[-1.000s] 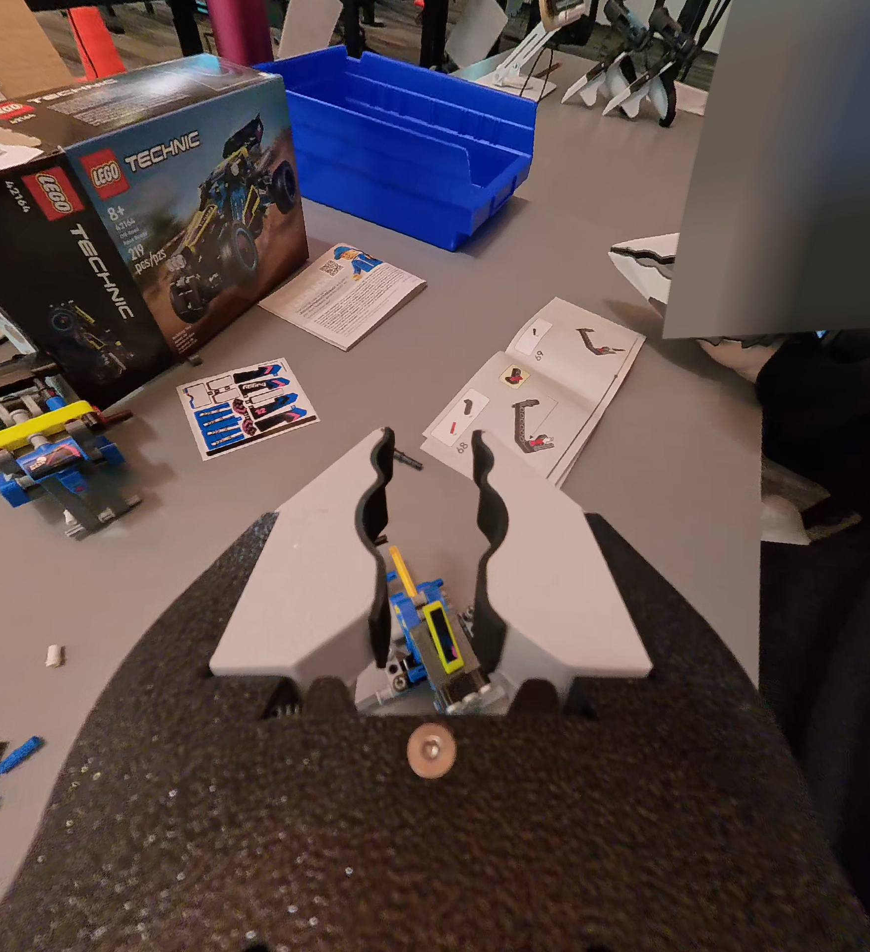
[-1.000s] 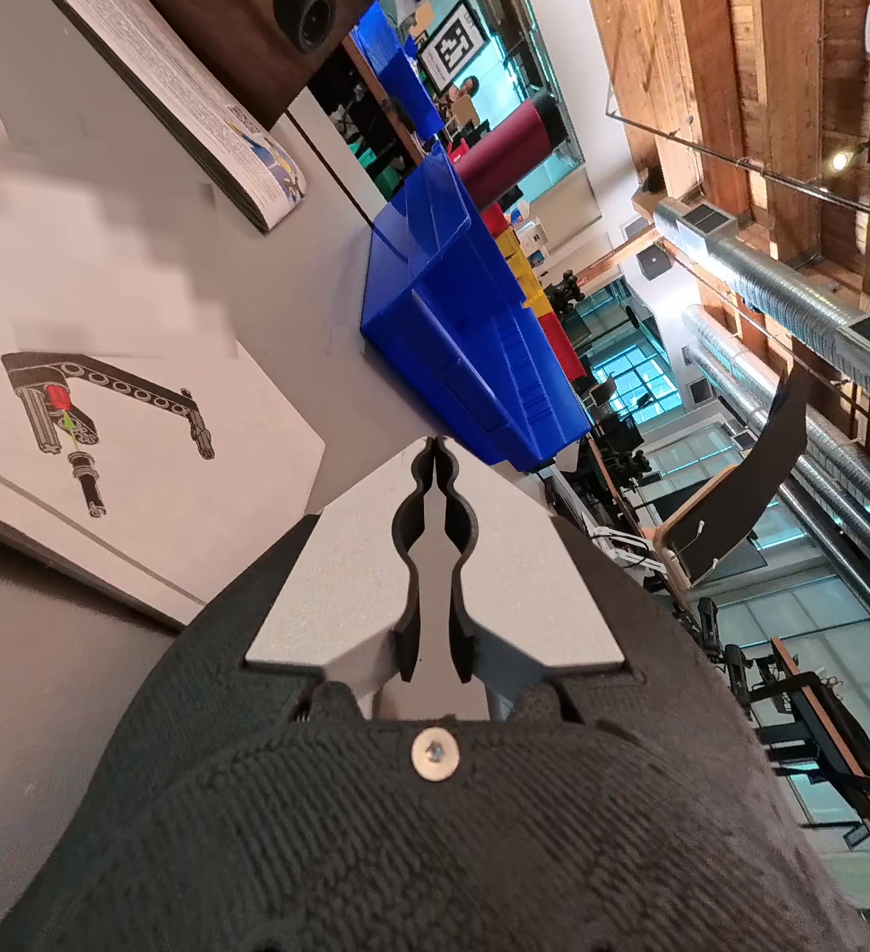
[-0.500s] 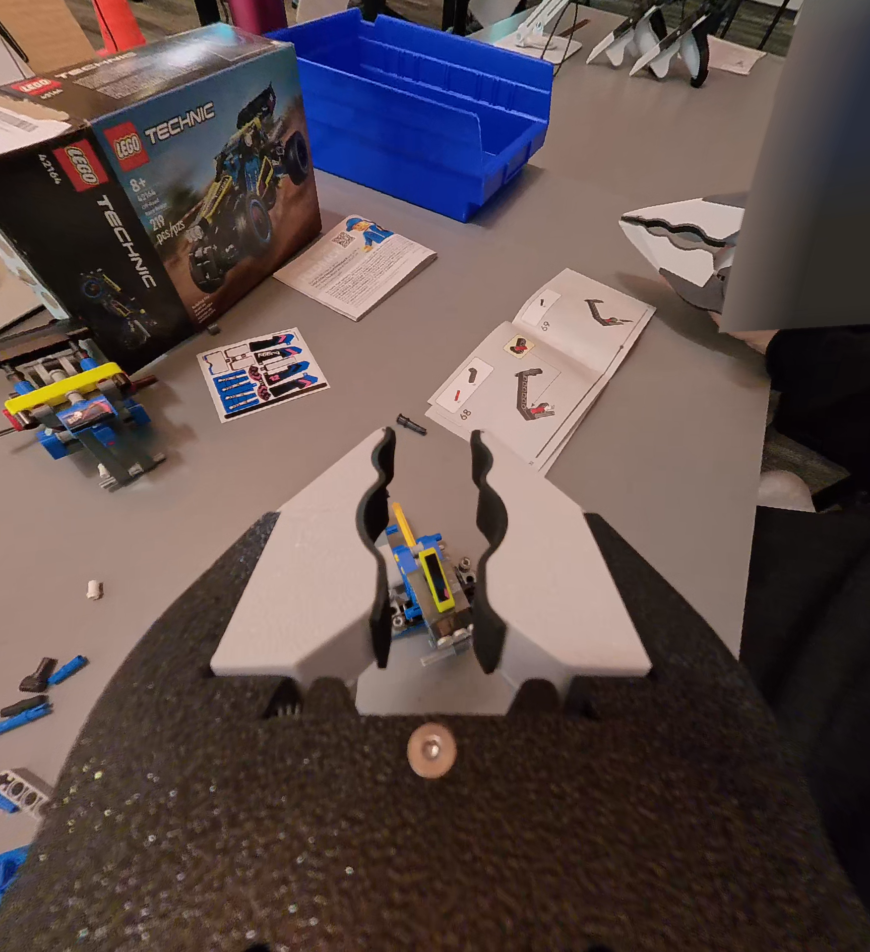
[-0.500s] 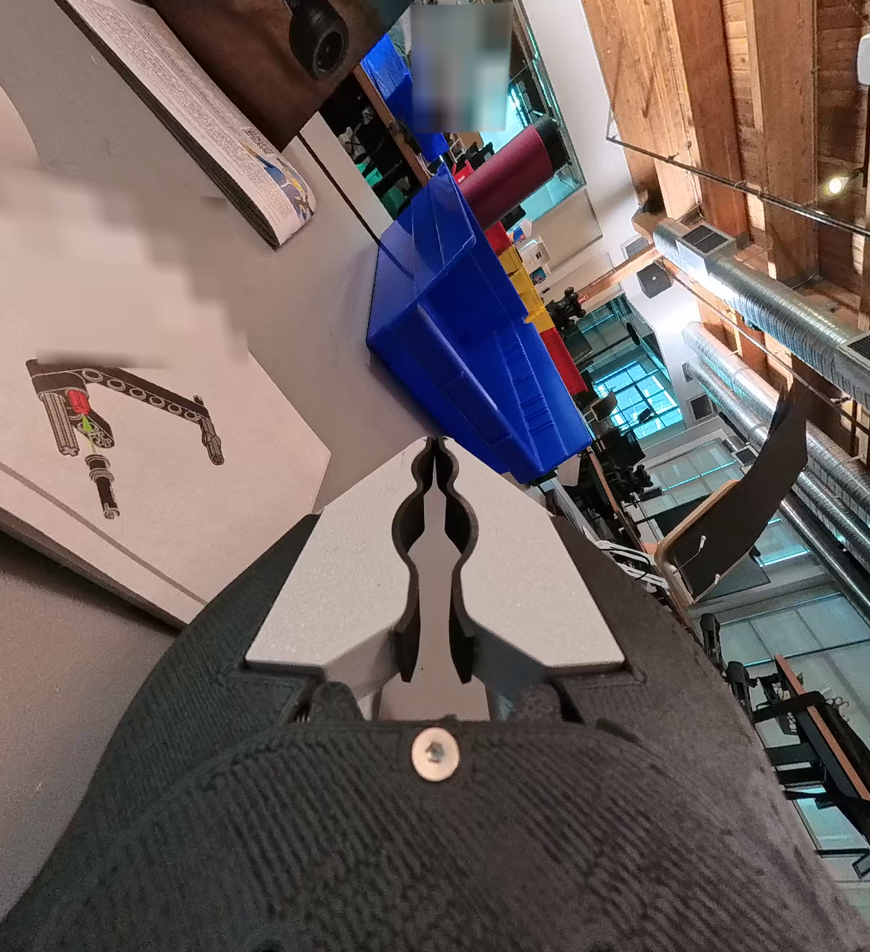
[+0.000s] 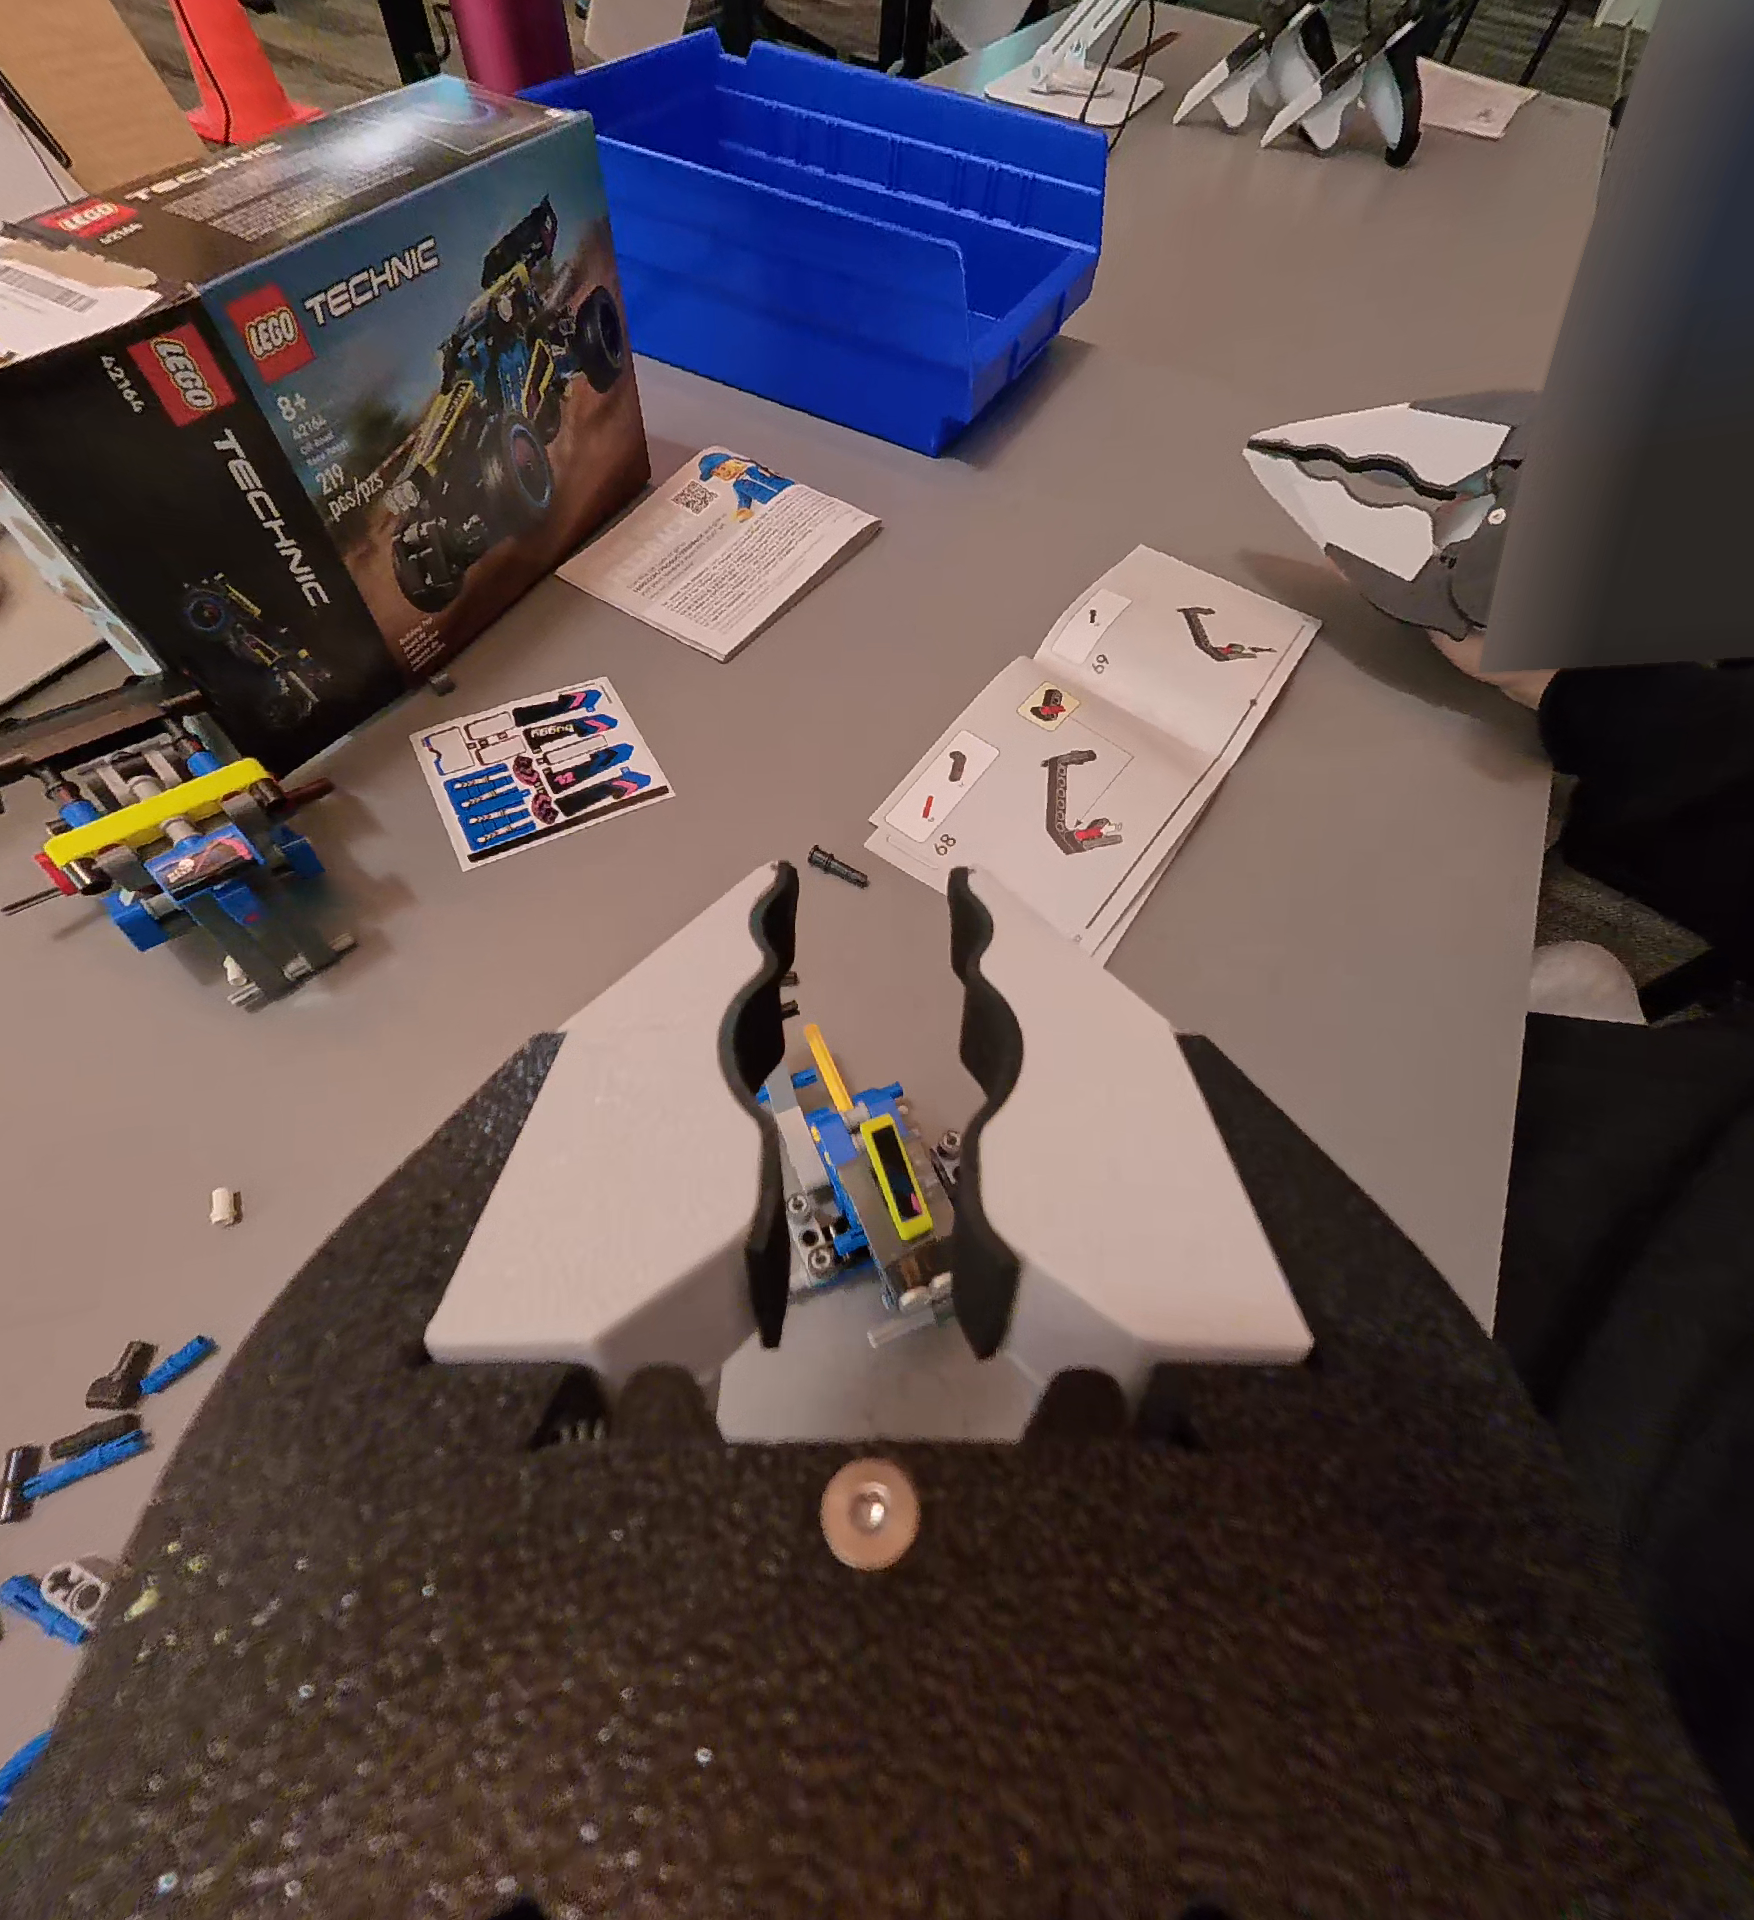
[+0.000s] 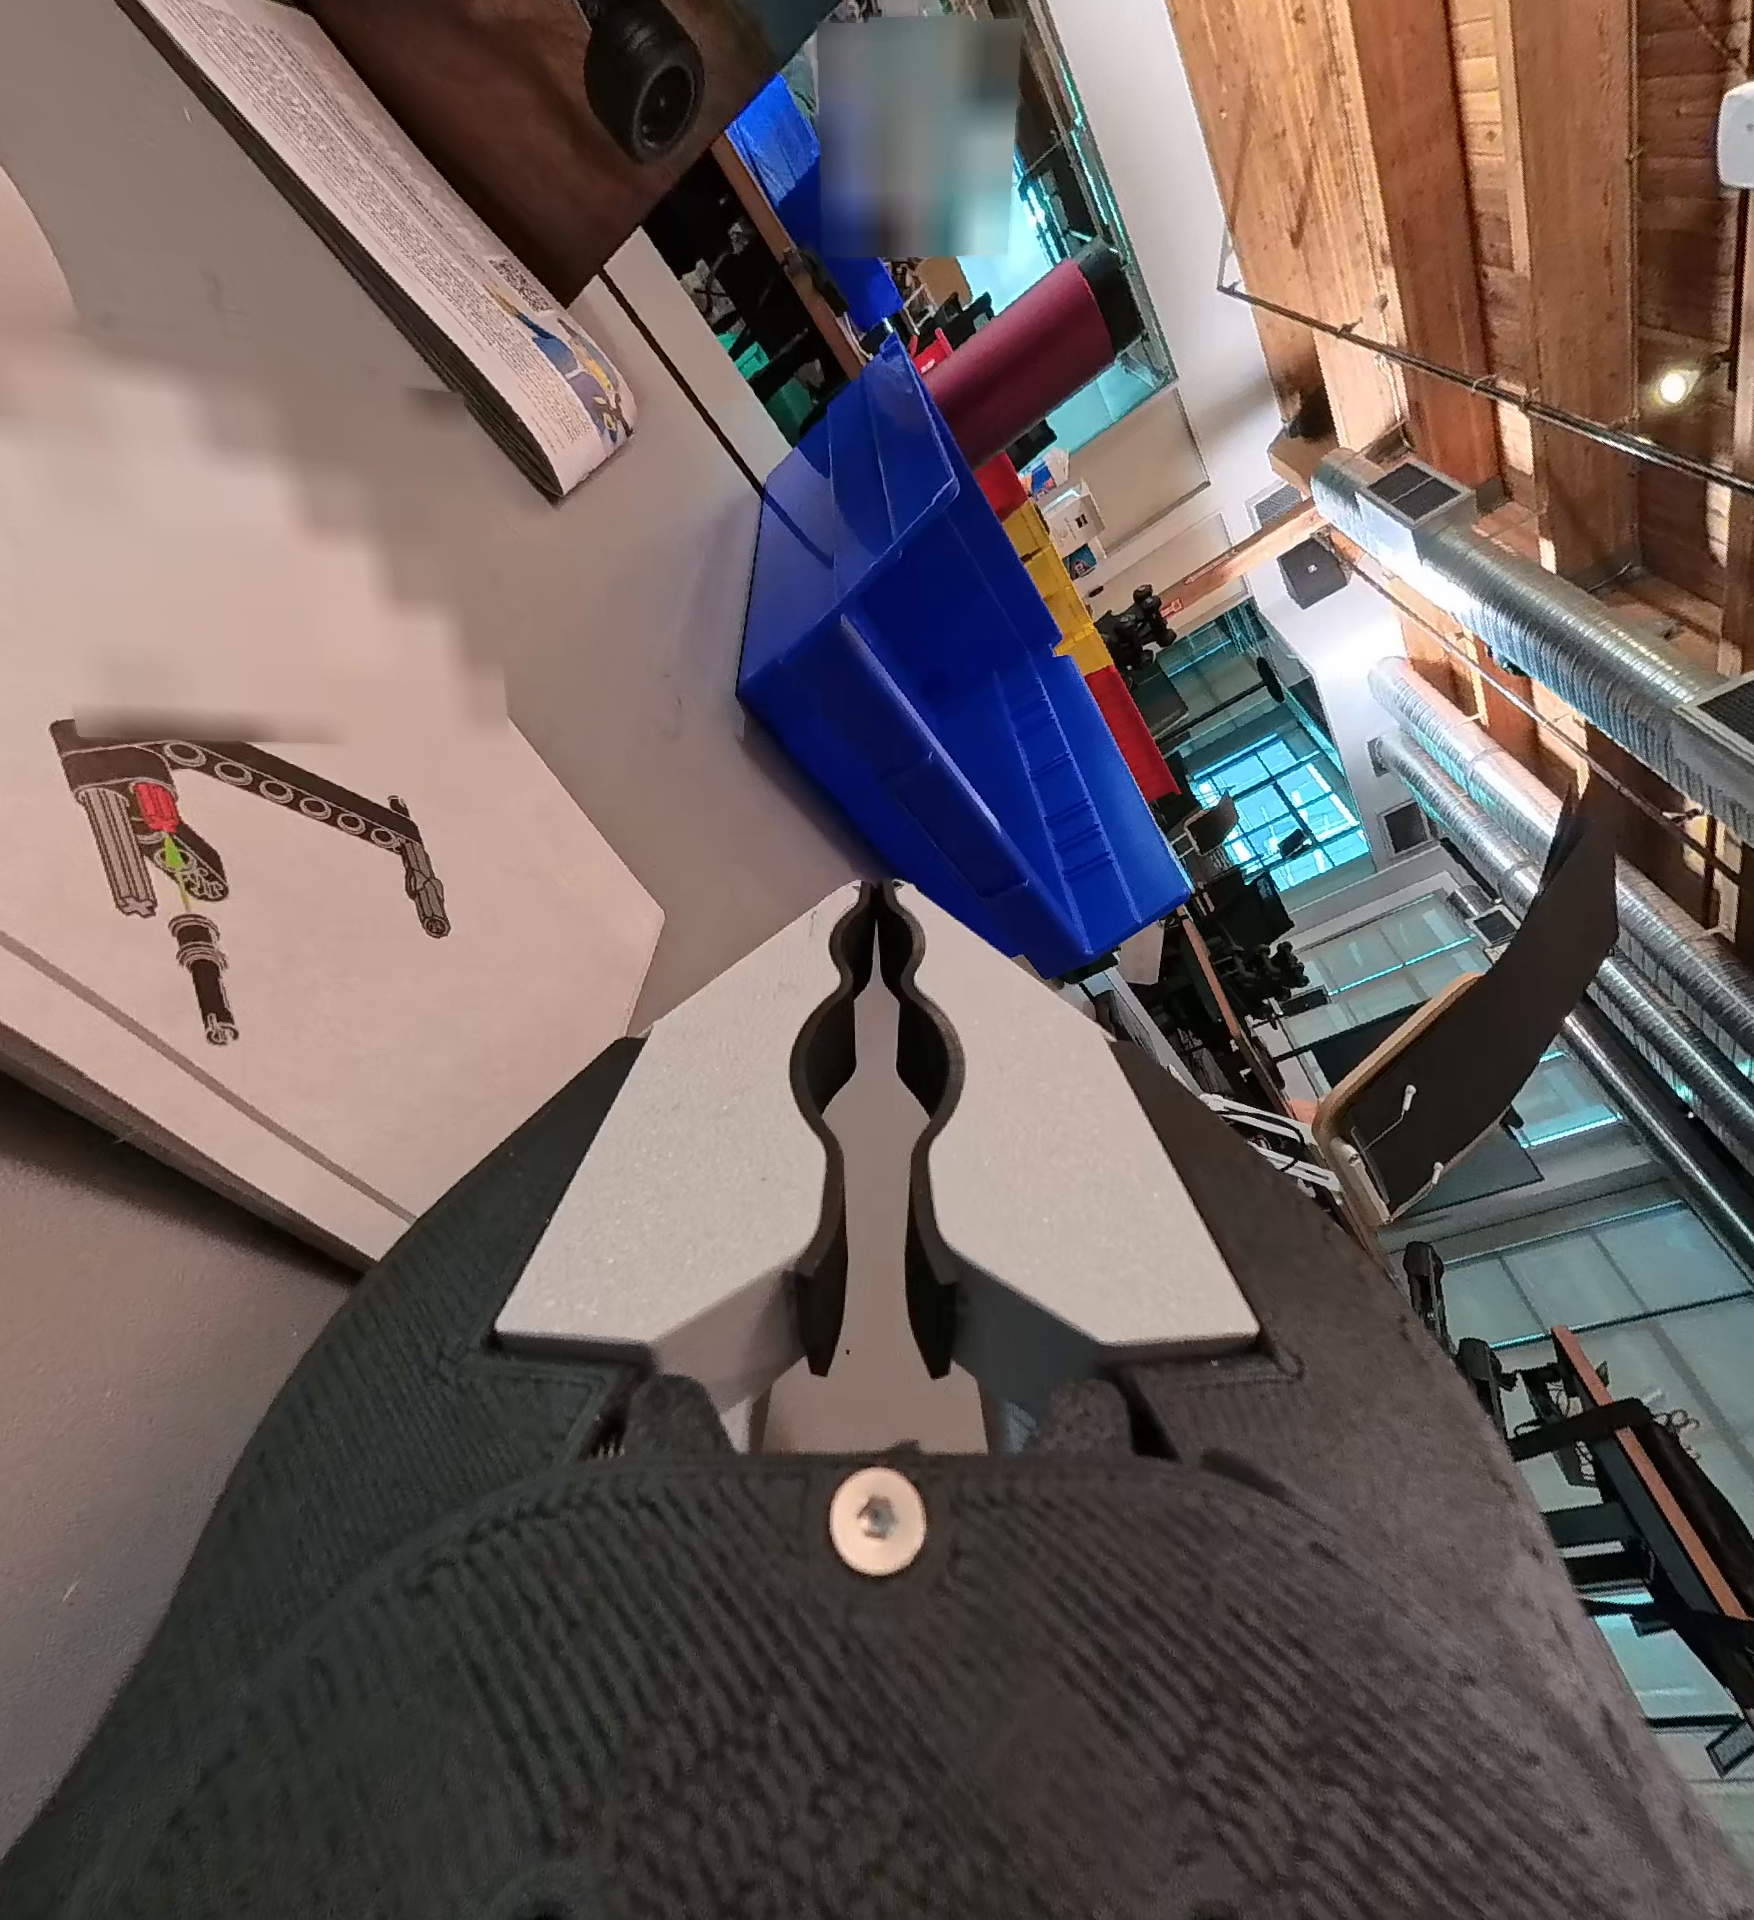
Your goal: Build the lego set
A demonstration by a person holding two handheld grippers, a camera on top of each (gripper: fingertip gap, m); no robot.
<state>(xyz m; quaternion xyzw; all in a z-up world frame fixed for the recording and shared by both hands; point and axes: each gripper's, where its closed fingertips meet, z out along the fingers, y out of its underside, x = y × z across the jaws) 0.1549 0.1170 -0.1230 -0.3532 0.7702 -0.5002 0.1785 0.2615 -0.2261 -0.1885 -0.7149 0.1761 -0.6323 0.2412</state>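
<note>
Deep in left claw: left gripper holds a small blue, grey and yellow brick sub-assembly far back between its black pads. Both pads look pressed on its sides; the tips ahead stand apart, bare.
Grip advice: my read — the piece sits low and near the hinge, so keep the squeeze steady and the wrist level. A thin yellow axle pokes forward from it and could snag.
Just past the tips: a loose black pin on the grey table, beside the near corner of the open instruction booklet.
Left of booklet: sticker sheet, then a part-built blue and yellow chassis, well apart from the claw. Scattered blue and black pins lie further left, nearer the camera.
Beyond the booklet, left: folded leaflet against the foot of the printed set box. Box flap is up — contents hidden.
Right claw: right gripper is closed tip to tip, nothing between the pads. It hovers off the booklet's far right side, tipped on its side; also visible from the left view.
Far from booklet: blue bin. The interior that shows is bare blue plastic, dividers only; the near part of its floor is hidden by its wall.
</note>
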